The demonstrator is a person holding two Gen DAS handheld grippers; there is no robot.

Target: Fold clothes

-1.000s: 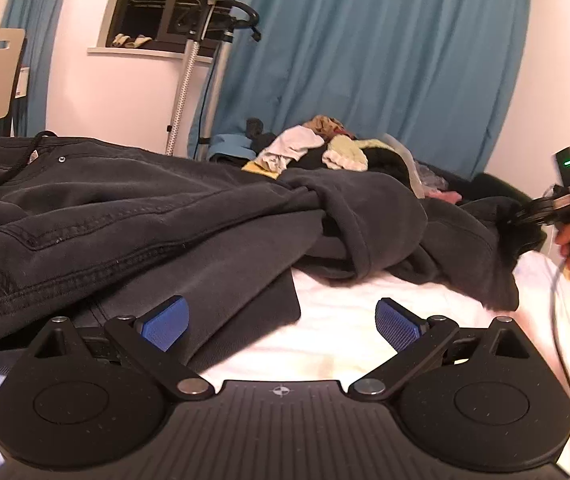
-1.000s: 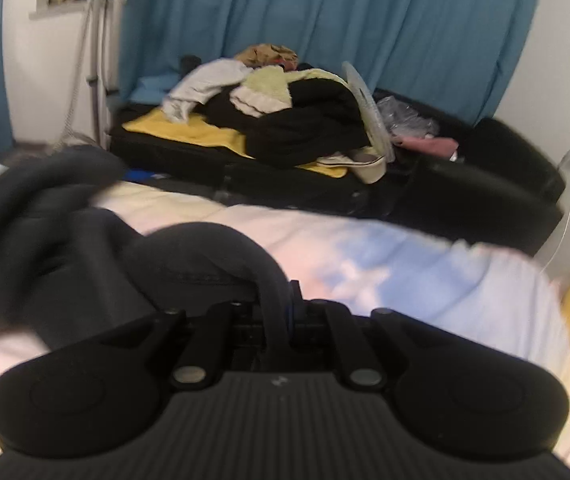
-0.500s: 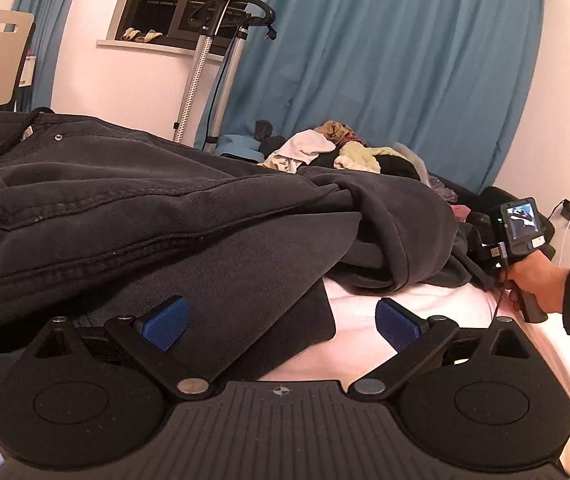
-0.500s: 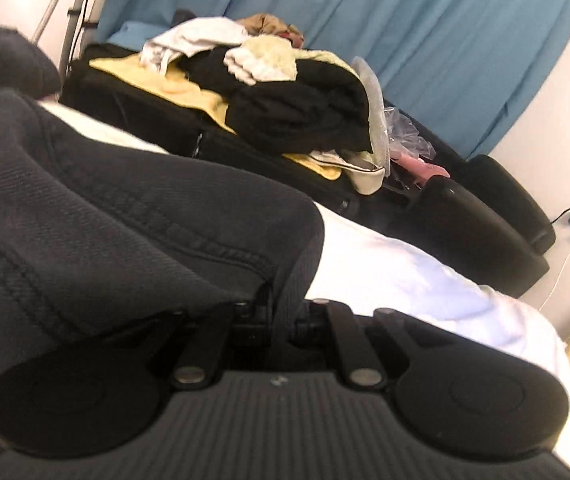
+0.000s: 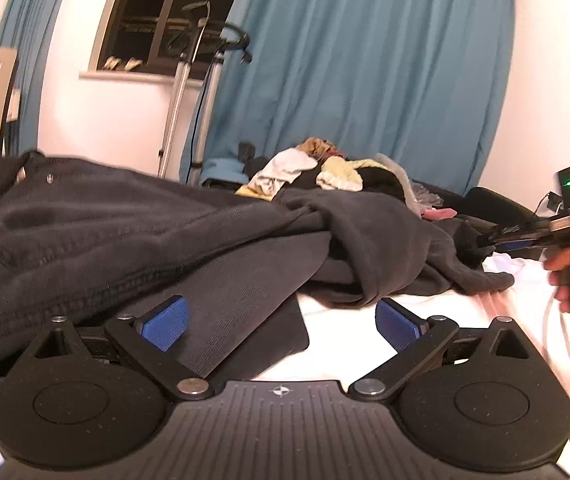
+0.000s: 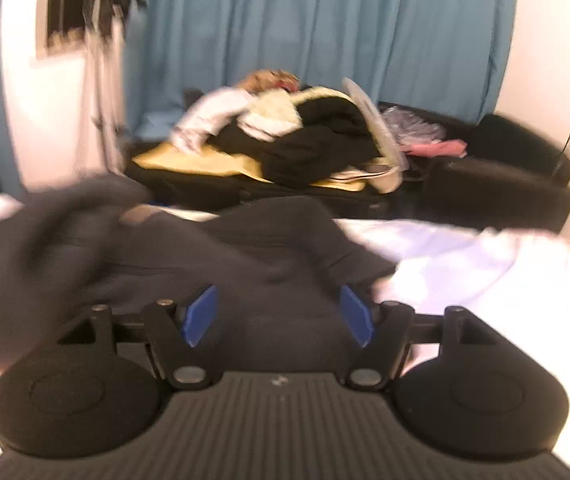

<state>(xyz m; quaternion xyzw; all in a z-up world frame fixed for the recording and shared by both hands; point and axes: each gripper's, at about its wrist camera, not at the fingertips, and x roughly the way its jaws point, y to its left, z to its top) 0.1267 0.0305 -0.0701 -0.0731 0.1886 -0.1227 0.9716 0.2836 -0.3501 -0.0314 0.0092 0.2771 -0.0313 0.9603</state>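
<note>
One white bed (image 5: 349,336) is seen, with one dark garment (image 5: 133,240) spread across it; one heap of clothes (image 6: 293,140) is piled behind, before the blue curtain (image 5: 365,60); two grippers are counted; the left gripper (image 5: 281,322) is held wide over the garment's edge; the right gripper (image 6: 279,314) is spread wide, nothing gripped, garment below it.

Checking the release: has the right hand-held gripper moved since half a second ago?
Yes. The right hand-held gripper opened and backed away from the dark garment, toward the white bedsheet.
</note>
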